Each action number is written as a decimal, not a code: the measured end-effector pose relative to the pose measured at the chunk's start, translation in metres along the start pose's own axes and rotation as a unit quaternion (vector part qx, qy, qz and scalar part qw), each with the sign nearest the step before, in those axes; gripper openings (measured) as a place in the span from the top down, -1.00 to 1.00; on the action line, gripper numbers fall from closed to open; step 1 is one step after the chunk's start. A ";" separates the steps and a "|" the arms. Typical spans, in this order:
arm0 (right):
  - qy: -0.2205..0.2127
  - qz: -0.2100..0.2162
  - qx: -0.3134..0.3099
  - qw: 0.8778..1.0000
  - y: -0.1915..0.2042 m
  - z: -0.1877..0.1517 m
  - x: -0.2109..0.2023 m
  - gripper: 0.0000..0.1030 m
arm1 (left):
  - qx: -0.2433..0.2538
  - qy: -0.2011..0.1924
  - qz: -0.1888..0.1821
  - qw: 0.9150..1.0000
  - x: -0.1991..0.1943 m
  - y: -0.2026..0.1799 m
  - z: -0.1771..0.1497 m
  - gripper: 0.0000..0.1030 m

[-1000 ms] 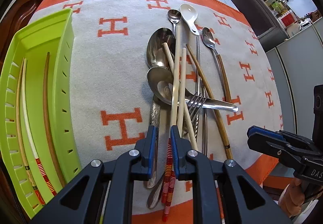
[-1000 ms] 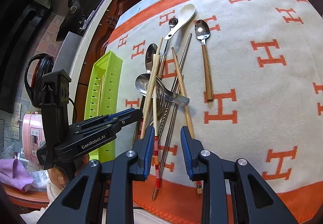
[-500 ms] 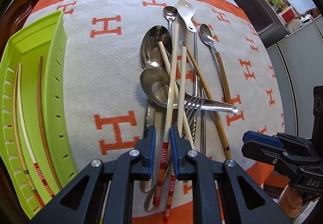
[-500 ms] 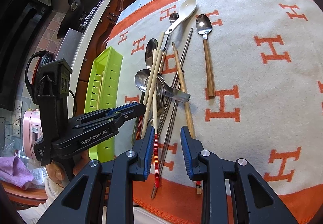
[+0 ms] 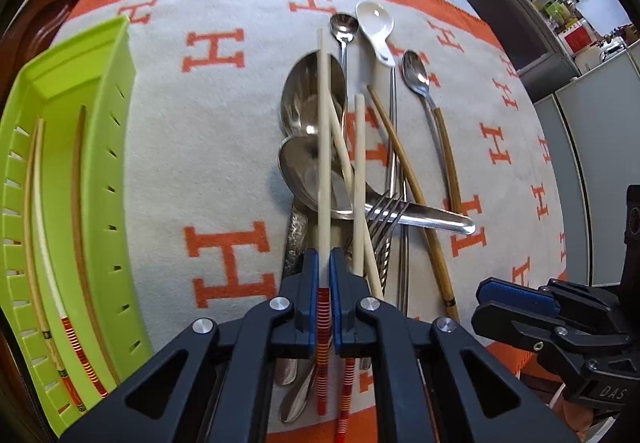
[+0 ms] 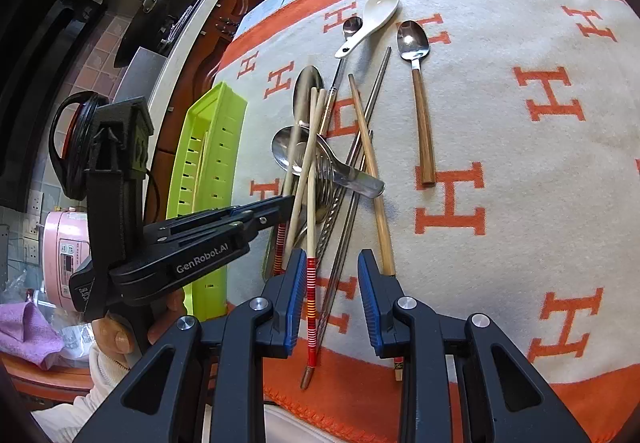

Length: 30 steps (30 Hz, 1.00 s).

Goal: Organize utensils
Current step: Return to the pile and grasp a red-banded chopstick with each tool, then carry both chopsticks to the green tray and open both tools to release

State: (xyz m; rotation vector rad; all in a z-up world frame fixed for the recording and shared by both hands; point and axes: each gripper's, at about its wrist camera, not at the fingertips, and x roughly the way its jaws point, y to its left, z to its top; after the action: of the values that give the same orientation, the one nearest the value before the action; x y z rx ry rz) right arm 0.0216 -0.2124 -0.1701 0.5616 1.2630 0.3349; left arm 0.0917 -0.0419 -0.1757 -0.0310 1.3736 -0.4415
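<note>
A pile of utensils lies on the H-patterned blanket (image 5: 224, 147): two large steel spoons (image 5: 312, 95), a fork (image 5: 384, 211), a white ceramic spoon (image 5: 374, 25), a wood-handled spoon (image 5: 416, 73) and several chopsticks. My left gripper (image 5: 325, 263) is closing its jaws, and the blue pads press on a pale chopstick with a red-striped end (image 5: 323, 147). The same chopstick (image 6: 304, 163) shows in the right wrist view at the left gripper (image 6: 280, 209). My right gripper (image 6: 330, 275) hangs open over the pile's near end, above a second striped chopstick (image 6: 311, 283), touching nothing.
A lime green slotted tray (image 5: 108, 131) stands left of the pile with three chopsticks (image 5: 40, 243) lying in it. The blanket's orange border (image 6: 360, 383) marks the near edge. A pink cooker (image 6: 64, 255) and a person's hand (image 6: 116, 339) sit off the table's left.
The left jaws have closed onto the striped chopstick, which now runs straight out from between the pads. The right gripper has stayed where it was, still open.
</note>
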 end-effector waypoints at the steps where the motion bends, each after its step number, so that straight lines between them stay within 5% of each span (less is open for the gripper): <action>1: 0.000 0.000 -0.001 1.000 0.001 0.000 0.000 0.48 | -0.001 -0.005 -0.001 1.000 -0.004 0.001 0.000 0.94; 30: 0.055 -0.005 0.005 0.998 0.057 0.036 0.069 0.48 | -0.038 -0.092 0.030 0.995 -0.102 0.061 -0.041 0.94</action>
State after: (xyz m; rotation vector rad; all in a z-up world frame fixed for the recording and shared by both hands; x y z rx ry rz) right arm 0.0789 -0.1369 -0.1856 0.5513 1.3739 0.3554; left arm 0.0568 0.0569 -0.1052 -0.0913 1.2054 -0.3280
